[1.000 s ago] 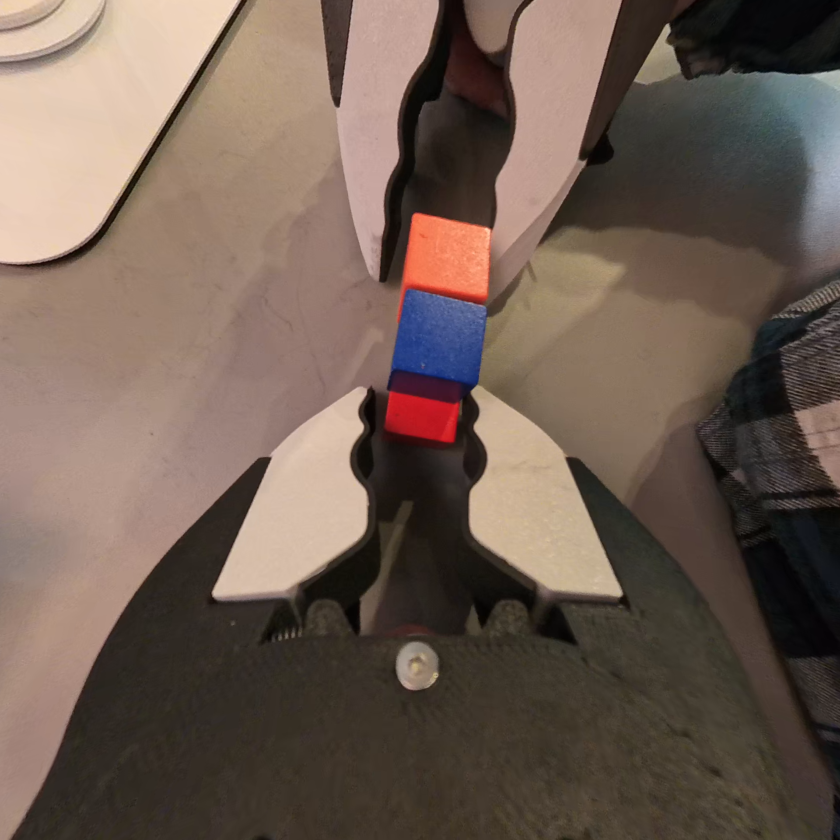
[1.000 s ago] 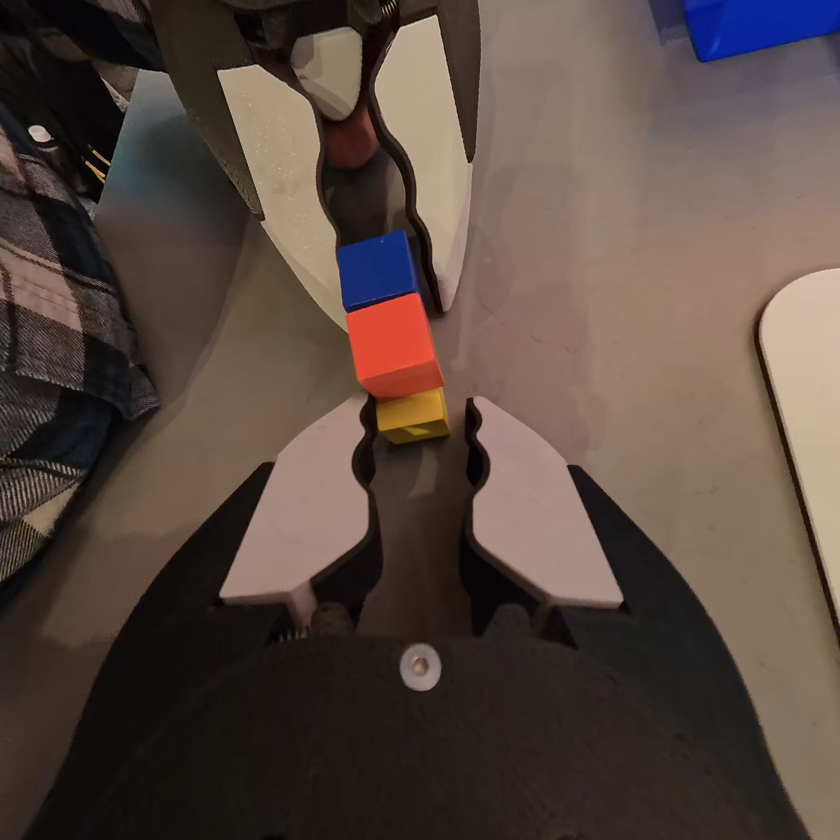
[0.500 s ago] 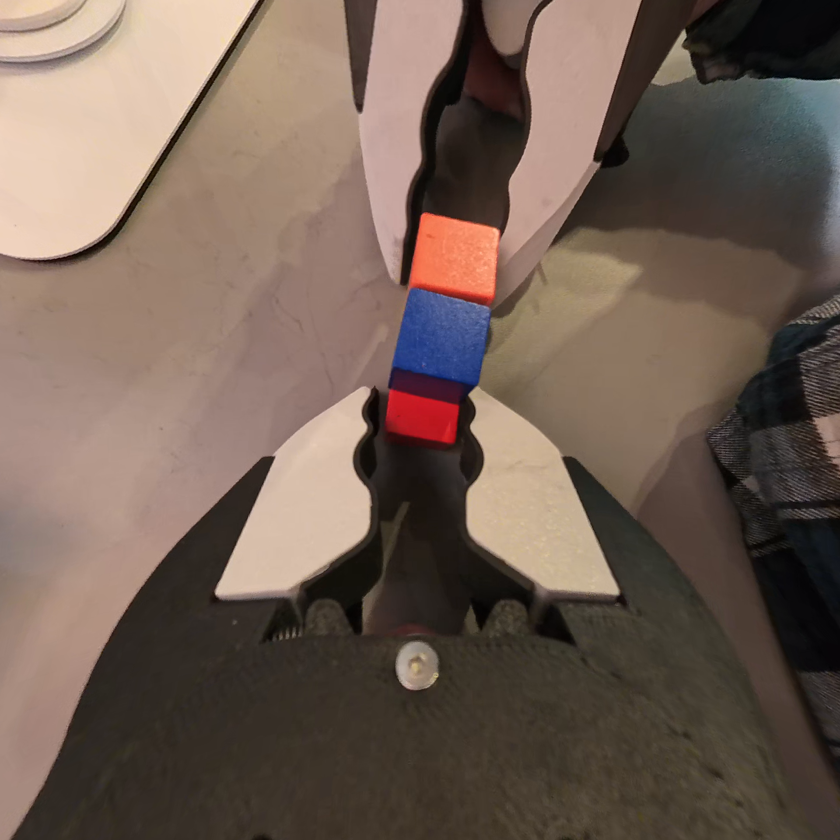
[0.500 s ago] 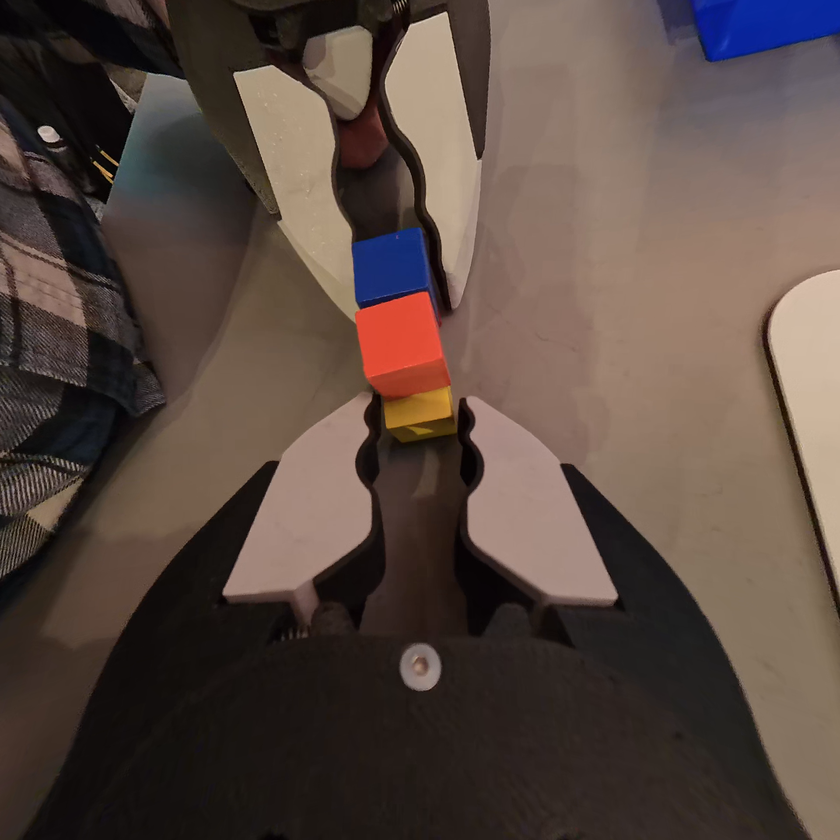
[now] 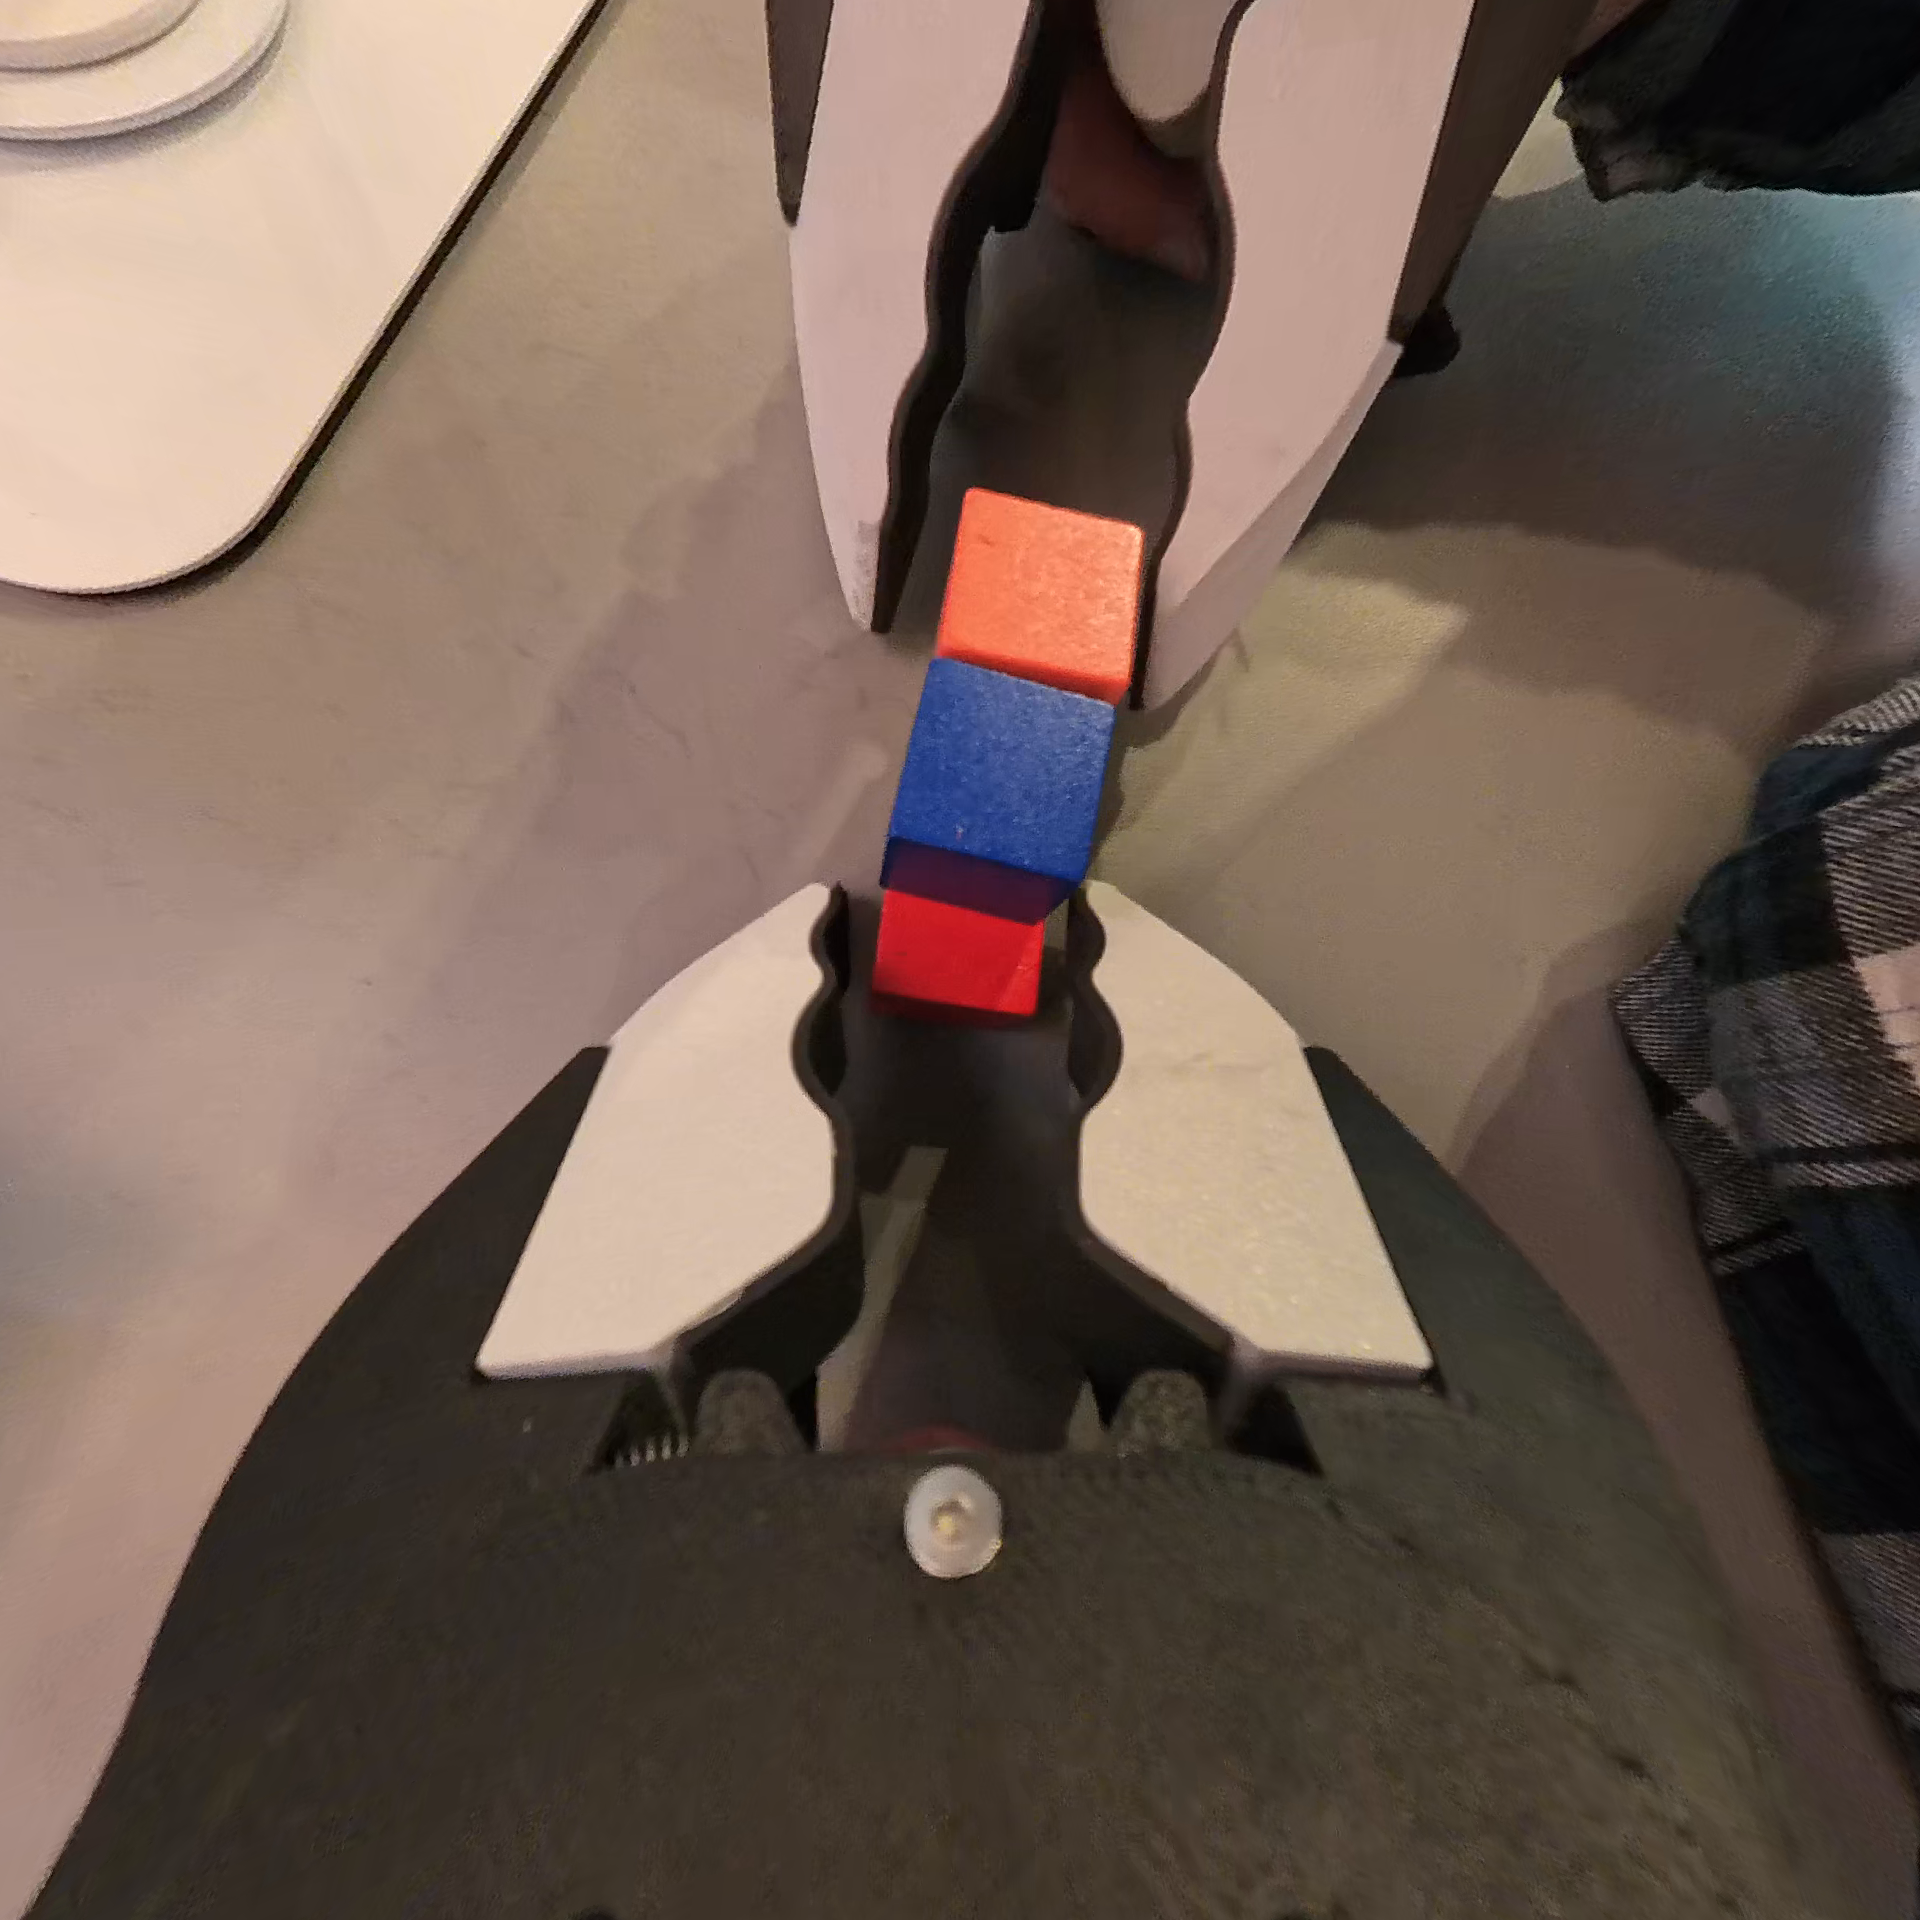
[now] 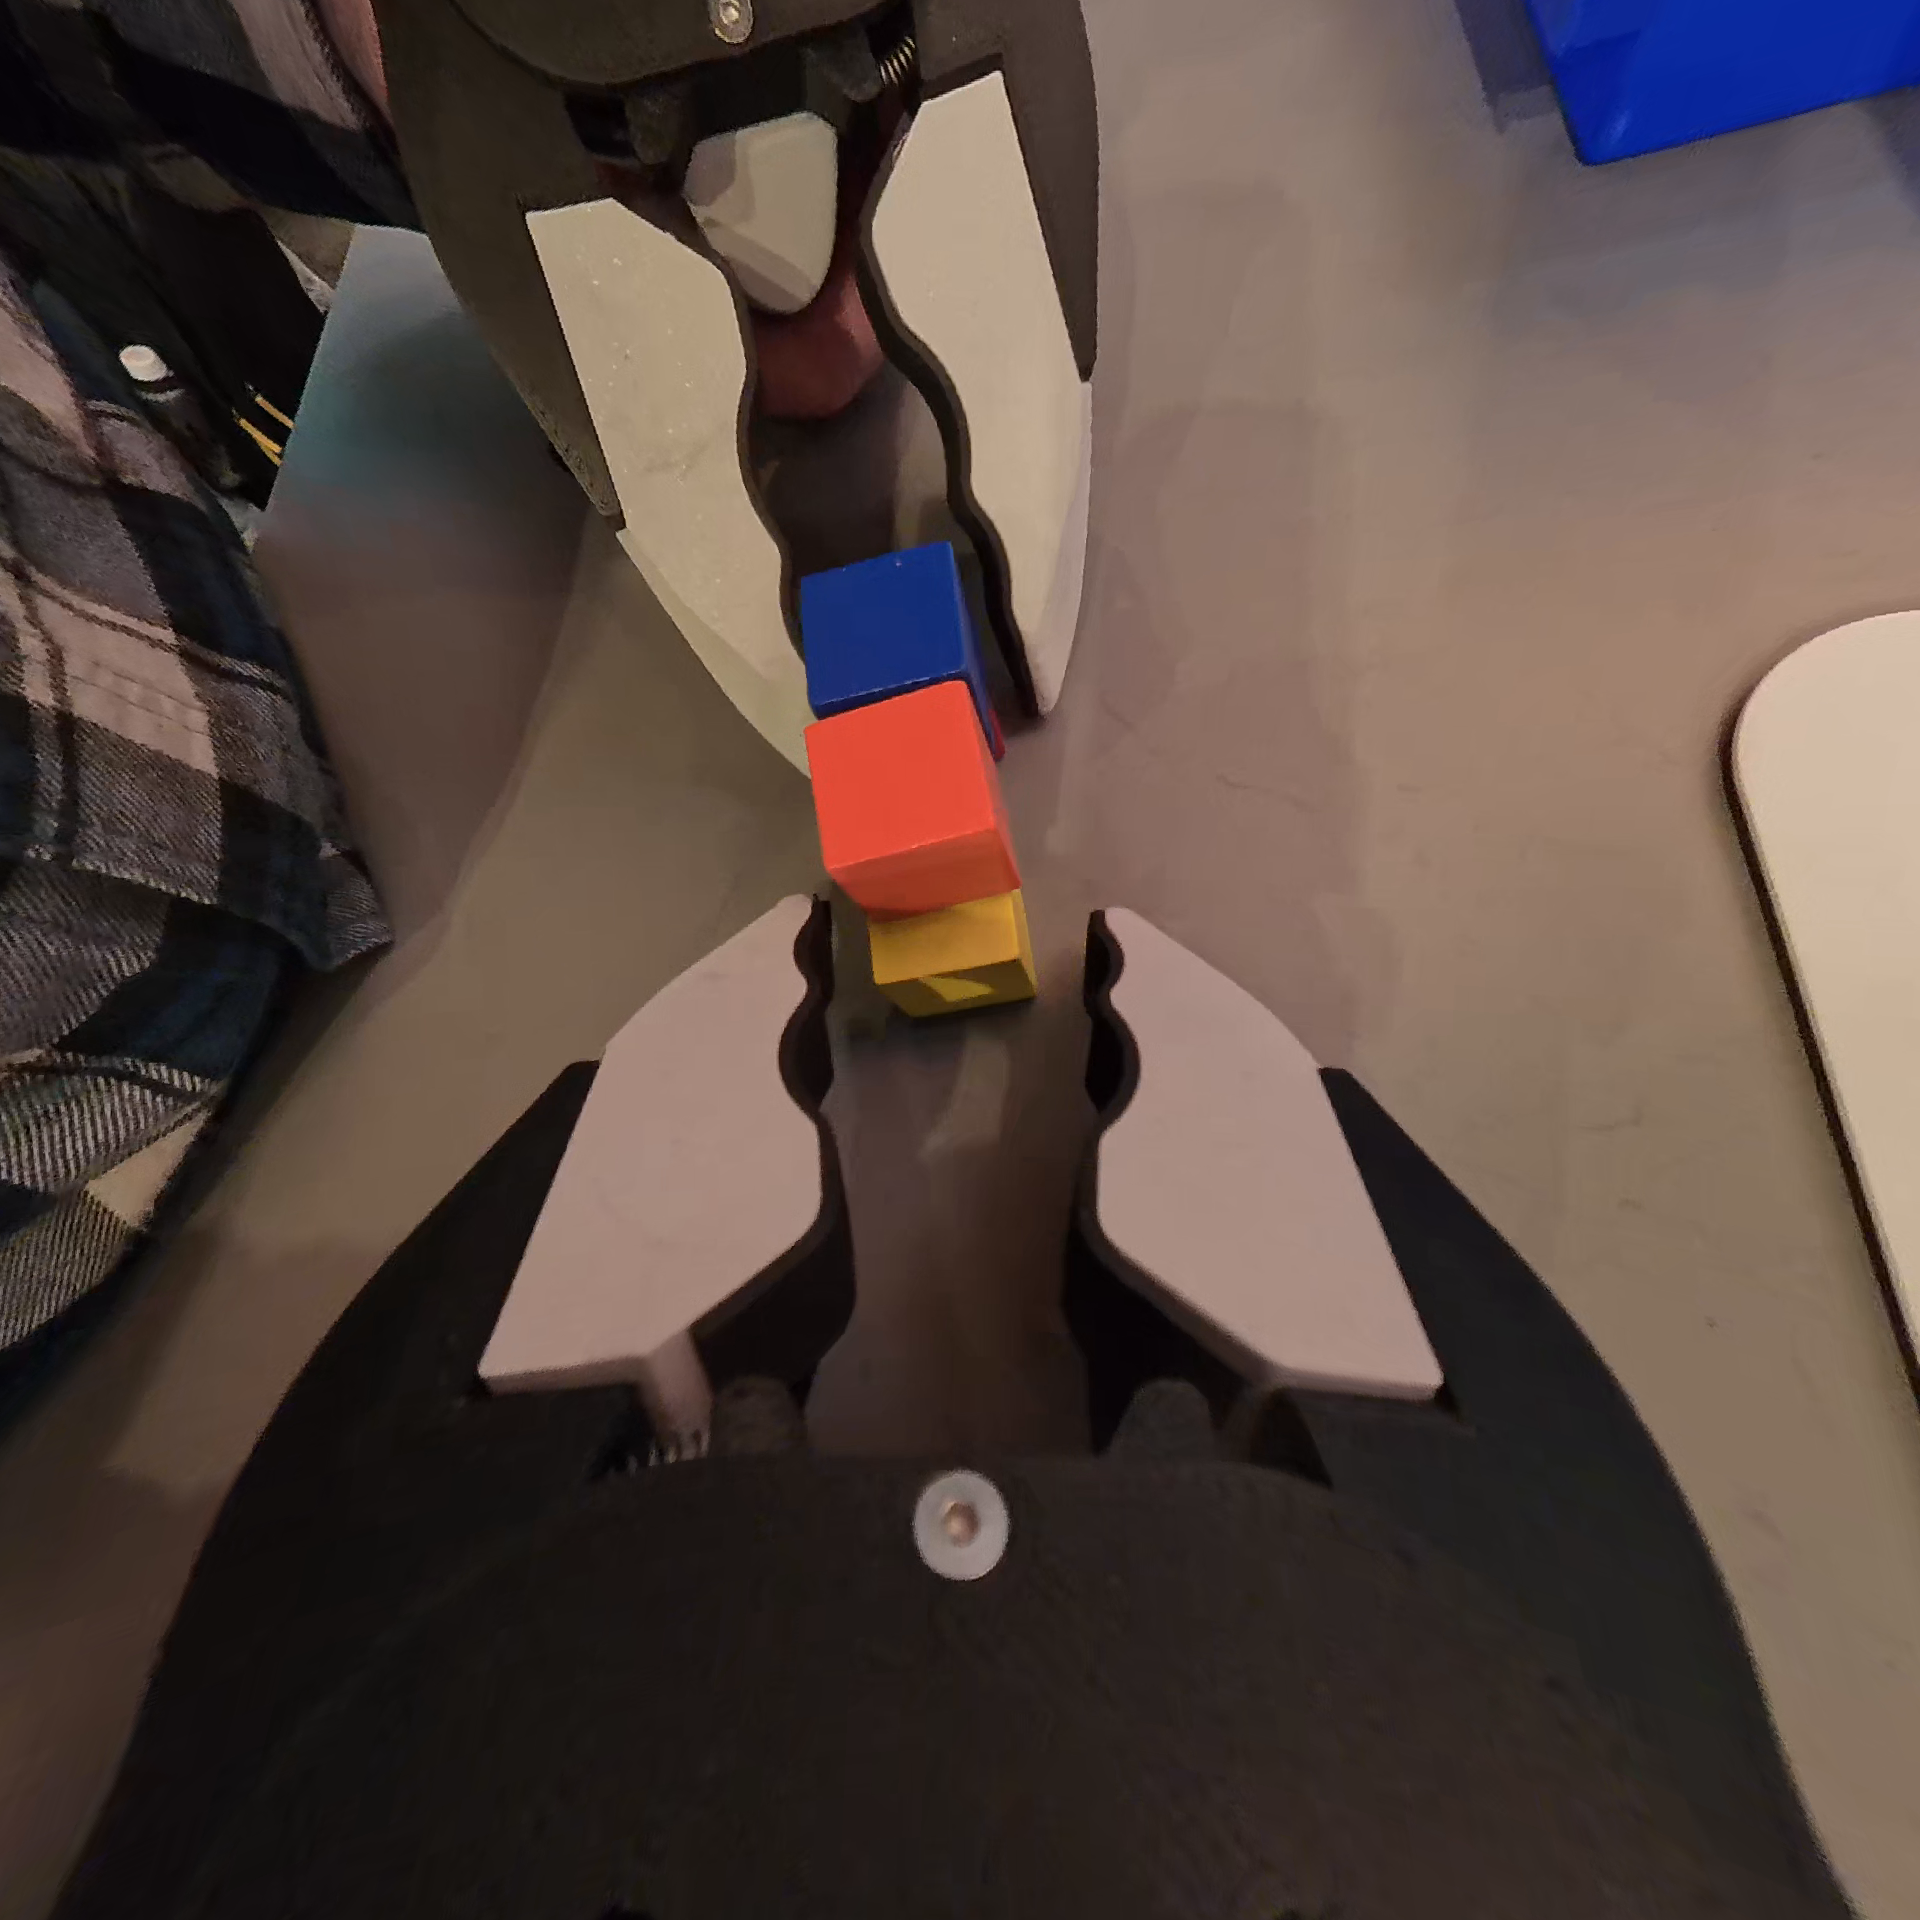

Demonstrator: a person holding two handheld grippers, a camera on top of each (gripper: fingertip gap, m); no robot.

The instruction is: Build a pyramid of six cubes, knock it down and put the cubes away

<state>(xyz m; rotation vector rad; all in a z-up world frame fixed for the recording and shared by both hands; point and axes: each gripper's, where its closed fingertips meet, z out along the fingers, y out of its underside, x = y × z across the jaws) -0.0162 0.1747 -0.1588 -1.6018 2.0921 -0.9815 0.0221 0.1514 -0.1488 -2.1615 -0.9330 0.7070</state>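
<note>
A short line of cubes stands on the grey table (image 5: 416, 831) between my two grippers, which face each other. In the left wrist view a red cube (image 5: 956, 961) lies lowest and nearest, with a blue cube (image 5: 1003, 769) and an orange cube (image 5: 1044, 592) higher behind it. My left gripper (image 5: 956, 899) is open around the red cube, with a gap at each pad. In the right wrist view a yellow cube (image 6: 951, 951) lies low, below the orange cube (image 6: 904, 795) and blue cube (image 6: 883, 623). My right gripper (image 6: 958, 912) is open around the yellow cube without touching it.
A white board (image 5: 208, 312) with round white discs (image 5: 125, 73) lies at the far left of the left wrist view. The right wrist view shows a white board (image 6: 1849, 935) at the right, a blue bin (image 6: 1714, 73) at the top right and a plaid sleeve (image 6: 125, 779) at the left.
Both grippers closed in on the end cubes half a second ago and have now opened: the left off the red cube, the right off the yellow. The cubes stayed in place.
</note>
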